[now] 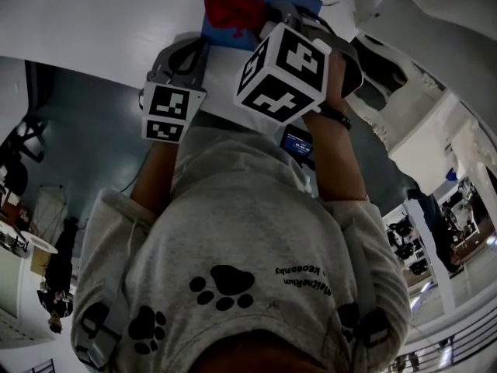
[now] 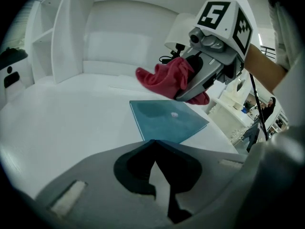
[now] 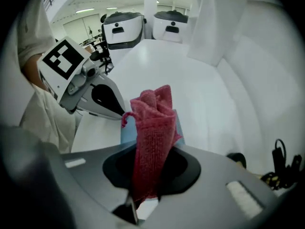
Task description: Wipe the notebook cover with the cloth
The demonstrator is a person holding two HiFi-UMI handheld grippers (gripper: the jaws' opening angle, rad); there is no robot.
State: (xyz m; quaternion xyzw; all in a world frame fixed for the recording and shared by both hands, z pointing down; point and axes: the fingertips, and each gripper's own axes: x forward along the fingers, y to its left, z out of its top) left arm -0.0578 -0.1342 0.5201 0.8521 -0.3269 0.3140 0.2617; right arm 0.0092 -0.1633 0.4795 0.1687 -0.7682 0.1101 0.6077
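Observation:
A blue notebook [image 2: 167, 120] lies flat on the white table [image 2: 62, 128]; it also shows at the top of the head view [image 1: 233, 29]. My right gripper [image 2: 188, 92] hangs just above its far right side, shut on a bunched red cloth [image 2: 164, 78]. In the right gripper view the cloth [image 3: 152, 128] stands up out of the closed jaws [image 3: 151, 149] and hides most of the notebook [image 3: 126, 133]. My left gripper [image 2: 153, 144] is shut, its tips at the notebook's near corner; whether it pinches that corner is unclear. It also shows in the right gripper view [image 3: 119, 114].
A white shelf unit [image 2: 62, 32] stands at the back left of the table. Two white machines [image 3: 124, 30] sit beyond the far end. Black cables [image 3: 281, 161] lie at the right. The table's edge runs close by the notebook's right side [image 2: 224, 137].

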